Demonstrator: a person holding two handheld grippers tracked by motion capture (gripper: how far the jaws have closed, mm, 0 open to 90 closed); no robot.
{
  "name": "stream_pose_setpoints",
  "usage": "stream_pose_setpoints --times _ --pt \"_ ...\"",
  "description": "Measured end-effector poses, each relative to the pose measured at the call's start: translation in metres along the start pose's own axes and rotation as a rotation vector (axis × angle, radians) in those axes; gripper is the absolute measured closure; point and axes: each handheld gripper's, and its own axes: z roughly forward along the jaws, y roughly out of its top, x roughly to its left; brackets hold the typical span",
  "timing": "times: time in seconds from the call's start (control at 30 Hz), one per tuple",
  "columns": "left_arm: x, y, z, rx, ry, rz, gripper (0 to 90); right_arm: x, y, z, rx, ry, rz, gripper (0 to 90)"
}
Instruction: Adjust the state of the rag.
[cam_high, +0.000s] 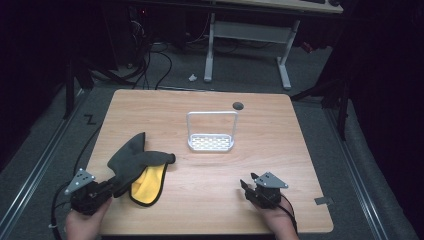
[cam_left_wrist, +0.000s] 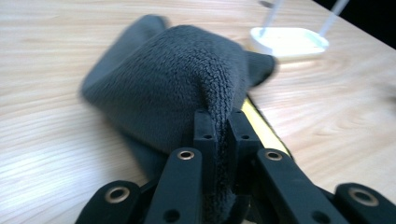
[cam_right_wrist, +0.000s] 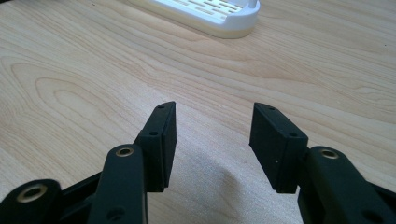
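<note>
Left claw (cam_left_wrist: 219, 122): jaws closed tight on a fold of the dark grey cloth (cam_left_wrist: 187, 79), the fabric pinched between the pads and drawn up into a ridge. In the high view, the left claw (cam_high: 111, 187) sits at the near left corner of the wooden surface (cam_high: 280, 150), and the cloth (cam_high: 135, 160) spreads away from it, resting on the surface, with its yellow underside (cam_high: 150, 187) turned up along the near edge.

Right claw (cam_right_wrist: 212, 135): jaws parted wide, nothing between them, bare wood beneath. It sits at the near right of the surface (cam_high: 247, 187), well apart from the cloth.

A white rack (cam_high: 211, 142) with an upright wire frame stands near the centre of the surface, beyond both claws.
</note>
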Motion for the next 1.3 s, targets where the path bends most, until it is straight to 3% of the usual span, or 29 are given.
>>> stream_pose_setpoints --times 0.23,0.5,0.53,0.7,0.87,1.03,1.1,1.17,1.23,1.3 --pt "-0.052 0.007 0.021 0.021 -0.108 0.108 84.9 -0.001 0.0 -0.001 0.0 -0.002 0.006 51.8" --pt "-0.117 0.002 0.063 0.086 -0.262 0.212 85.5 -0.001 0.0 -0.001 -0.005 -0.002 0.004 51.7" --pt "-0.117 0.002 0.063 0.086 -0.262 0.212 85.6 -0.001 0.0 -0.001 -0.005 -0.001 0.004 51.6" --pt "-0.145 -0.009 0.087 0.14 -0.313 0.263 85.5 0.001 0.0 -0.001 -0.003 0.004 -0.007 51.4" --pt "-0.152 -0.022 0.101 0.192 -0.312 0.296 85.5 0.003 0.0 0.0 0.002 0.011 -0.013 51.1" --pt "-0.15 -0.025 0.1 0.188 -0.313 0.28 85.0 0.012 0.005 0.003 -0.001 0.045 -0.023 48.9" --pt "-0.15 -0.024 0.098 0.182 -0.311 0.282 85.1 0.023 0.011 0.006 0.001 0.093 -0.018 47.3" --pt "-0.15 -0.024 0.096 0.18 -0.31 0.281 85.1 0.049 0.021 0.013 0.009 0.157 -0.061 47.7" --pt "-0.15 -0.024 0.095 0.176 -0.307 0.28 85.1 0.056 0.024 0.016 0.009 0.172 -0.075 48.5" --pt "-0.149 -0.025 0.093 0.175 -0.307 0.279 85.1 0.073 0.032 0.025 0.025 0.199 -0.104 50.7"
